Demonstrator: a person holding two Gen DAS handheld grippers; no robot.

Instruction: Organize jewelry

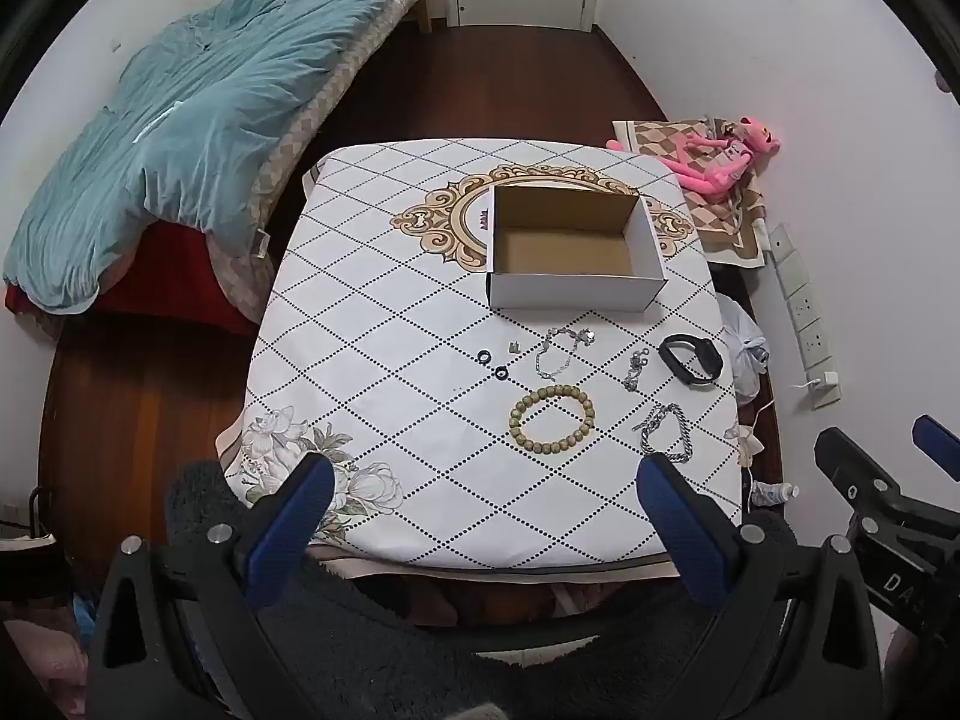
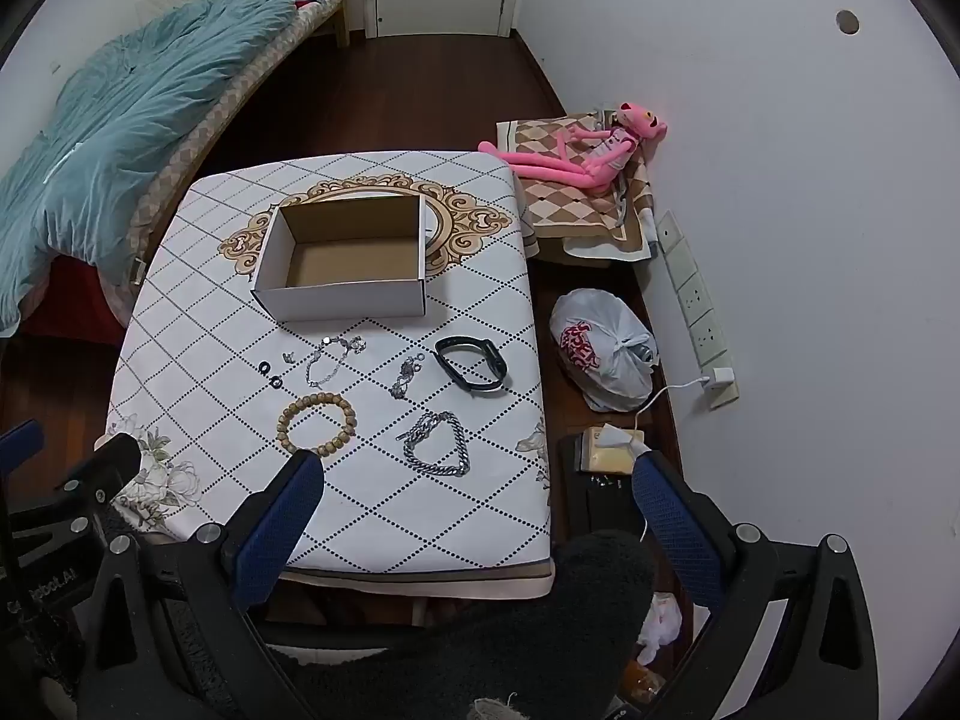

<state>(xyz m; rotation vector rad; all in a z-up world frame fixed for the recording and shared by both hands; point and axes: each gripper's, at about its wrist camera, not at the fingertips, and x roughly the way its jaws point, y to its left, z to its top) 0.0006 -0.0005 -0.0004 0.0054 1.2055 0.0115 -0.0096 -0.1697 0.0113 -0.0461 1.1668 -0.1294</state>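
Observation:
An empty open cardboard box [image 1: 573, 246] [image 2: 348, 258] sits on the patterned table [image 1: 384, 372] [image 2: 204, 330]. In front of it lie a wooden bead bracelet [image 1: 552, 418] [image 2: 318, 425], a heavy silver chain [image 1: 667, 433] [image 2: 437, 445], a thin silver bracelet [image 1: 561, 348] [image 2: 332, 357], a small silver chain [image 1: 635, 369] [image 2: 407, 375], a black wristband [image 1: 690, 358] [image 2: 471, 363], two black rings [image 1: 492, 363] [image 2: 270, 374] and a small earring [image 1: 514, 348] [image 2: 289, 356]. My left gripper [image 1: 486, 480] and right gripper [image 2: 477, 480] are open, empty, above the table's near edge.
A bed with a teal quilt [image 1: 180, 120] [image 2: 102, 120] stands at the left. A pink plush toy [image 1: 720, 156] [image 2: 588, 150], a tied plastic bag [image 2: 603, 348] and a power strip [image 2: 696, 306] lie to the right by the wall.

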